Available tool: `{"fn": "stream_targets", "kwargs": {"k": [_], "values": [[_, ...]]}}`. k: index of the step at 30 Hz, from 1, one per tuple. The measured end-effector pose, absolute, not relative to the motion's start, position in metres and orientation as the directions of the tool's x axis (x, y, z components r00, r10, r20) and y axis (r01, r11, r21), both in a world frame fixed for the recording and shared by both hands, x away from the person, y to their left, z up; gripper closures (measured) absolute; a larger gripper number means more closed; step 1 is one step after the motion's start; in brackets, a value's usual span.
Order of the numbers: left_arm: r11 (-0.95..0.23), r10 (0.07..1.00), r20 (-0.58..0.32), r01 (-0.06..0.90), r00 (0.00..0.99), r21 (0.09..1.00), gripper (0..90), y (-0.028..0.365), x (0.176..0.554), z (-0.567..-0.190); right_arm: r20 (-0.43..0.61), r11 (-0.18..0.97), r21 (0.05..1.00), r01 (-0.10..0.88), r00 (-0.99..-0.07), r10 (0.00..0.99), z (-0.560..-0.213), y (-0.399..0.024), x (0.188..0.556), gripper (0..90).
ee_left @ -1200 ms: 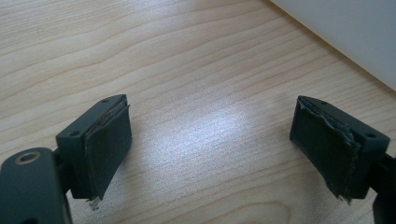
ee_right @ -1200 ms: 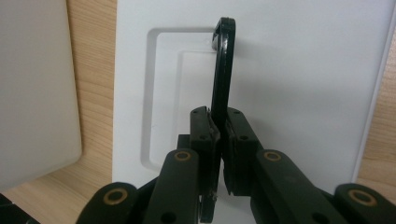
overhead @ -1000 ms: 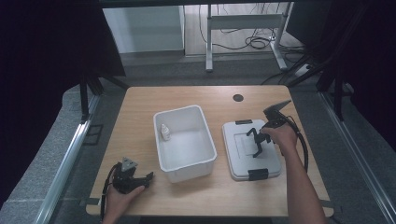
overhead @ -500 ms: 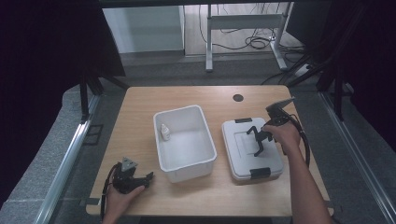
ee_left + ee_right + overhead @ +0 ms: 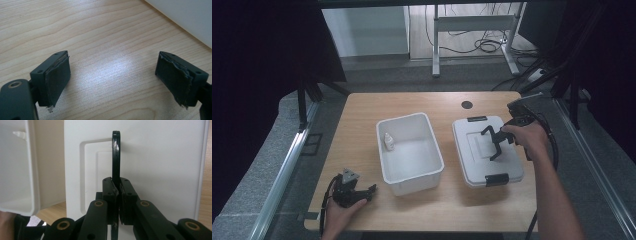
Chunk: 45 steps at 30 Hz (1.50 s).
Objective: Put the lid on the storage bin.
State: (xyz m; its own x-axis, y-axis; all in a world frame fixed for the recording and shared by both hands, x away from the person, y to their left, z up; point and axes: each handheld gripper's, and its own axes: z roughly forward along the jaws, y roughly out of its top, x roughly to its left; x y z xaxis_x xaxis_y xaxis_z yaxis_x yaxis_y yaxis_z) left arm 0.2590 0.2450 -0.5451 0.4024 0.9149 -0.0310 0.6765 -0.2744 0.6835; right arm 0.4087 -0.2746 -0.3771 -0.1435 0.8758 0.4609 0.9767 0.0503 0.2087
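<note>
The right gripper (image 5: 498,141) is over the white lid (image 5: 486,150), which lies flat on the right side of the wooden bench (image 5: 362,115). Its jaws are pressed tight together on the lid's thin black handle (image 5: 115,157). In the right gripper view the handle stands up straight between the two pads (image 5: 110,195), and the white lid is behind it.

Just left of the lid sits an open white bin (image 5: 409,152). There is a thin strip of bench between the two. A small white bottle (image 5: 388,142) stands inside the bin, close to its left wall. The lid has a black clip (image 5: 497,179) on its near edge and another black clip (image 5: 477,119) on its far edge. A small dark round hole (image 5: 467,105) is in the bench behind the lid.

The left gripper (image 5: 352,192) rests on the near left corner of the bench, close to the bin's near left corner and well apart from the lid. Its jaws are wide apart, with bare wood between them. In the left gripper view a bit of the white bin wall (image 5: 185,17) shows at the top right.
</note>
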Motion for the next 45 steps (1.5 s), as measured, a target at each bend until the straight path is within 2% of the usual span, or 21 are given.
{"fn": "stream_targets", "kwargs": {"k": [15,34,45], "values": [[-0.274,0.915,-0.032,0.677,0.403,0.683,12.7,0.245,0.259,-0.545,0.507,0.024,0.234,0.972,-0.143,0.850,-0.357,-0.278,0.402,84.9],[-0.274,0.915,-0.032,0.678,0.402,0.682,12.8,0.245,0.258,-0.545,0.533,0.062,0.302,0.951,-0.223,0.816,-0.322,-0.258,0.395,84.9],[-0.274,0.915,-0.031,0.678,0.402,0.682,12.8,0.245,0.258,-0.545,0.538,0.090,0.317,0.944,-0.258,0.802,-0.315,-0.242,0.396,84.8]]}}
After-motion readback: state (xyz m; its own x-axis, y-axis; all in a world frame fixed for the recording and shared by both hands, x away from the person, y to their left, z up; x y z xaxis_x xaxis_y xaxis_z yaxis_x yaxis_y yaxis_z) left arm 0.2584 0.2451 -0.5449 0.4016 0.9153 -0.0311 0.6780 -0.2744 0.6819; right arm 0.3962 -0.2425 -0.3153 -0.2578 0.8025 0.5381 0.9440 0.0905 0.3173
